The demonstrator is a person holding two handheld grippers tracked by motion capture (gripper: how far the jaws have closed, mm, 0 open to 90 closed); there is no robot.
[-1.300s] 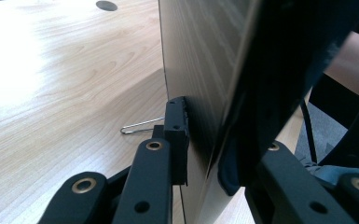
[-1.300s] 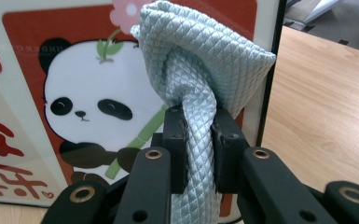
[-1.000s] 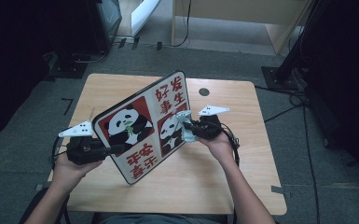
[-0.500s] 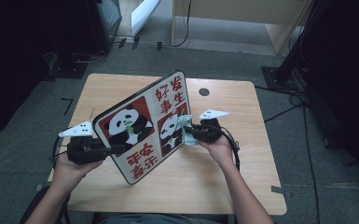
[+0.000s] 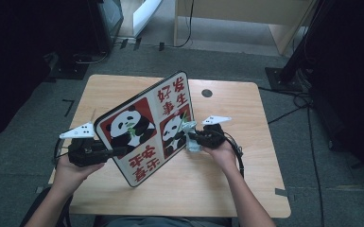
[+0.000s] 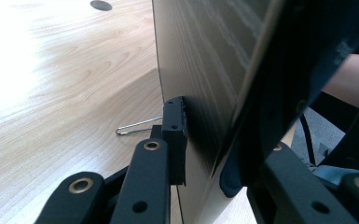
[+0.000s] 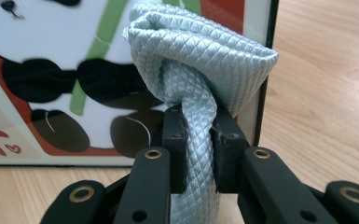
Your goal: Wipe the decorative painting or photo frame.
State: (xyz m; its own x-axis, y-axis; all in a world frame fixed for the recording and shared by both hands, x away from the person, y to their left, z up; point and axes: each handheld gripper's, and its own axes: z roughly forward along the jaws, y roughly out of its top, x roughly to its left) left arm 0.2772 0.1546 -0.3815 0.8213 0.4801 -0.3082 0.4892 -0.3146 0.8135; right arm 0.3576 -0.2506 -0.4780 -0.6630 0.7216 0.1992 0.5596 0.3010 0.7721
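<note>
Grey quilted cleaning cloth (image 7: 200, 60) pinched in right gripper (image 5: 192, 140), jaws clamped on twisted neck of cloth, bunched head sticking out past jaw tips. Panda picture frame (image 5: 144, 126) held tilted on one lower corner near front edge of wooden table (image 5: 246, 113), glazed face towards person. Left gripper (image 5: 116, 152) closed on frame's left border, one jaw on wood-grain backing (image 6: 205, 60), other jaw on front side. Frame's long axis runs from front-left up towards back-right of table

Key relation: cloth head sits directly ahead of right gripper, at frame's right edge, over lower-right panda panel (image 7: 74, 79); touching glass or just off it, cannot tell. Right hand (image 5: 220, 150) nearer to glass; left hand (image 5: 68, 170) serving as clamp only

Judgement: wiping of glass in hand; next stroke needs cloth pressed flat against pane and drawn leftwards across panel, left grip steady so frame does not pivot on its corner

Surroundings: metal wire stand (image 6: 137, 126) lying on table behind frame, cable grommet hole (image 5: 207, 93) near back edge. Nothing between cloth and glass
</note>
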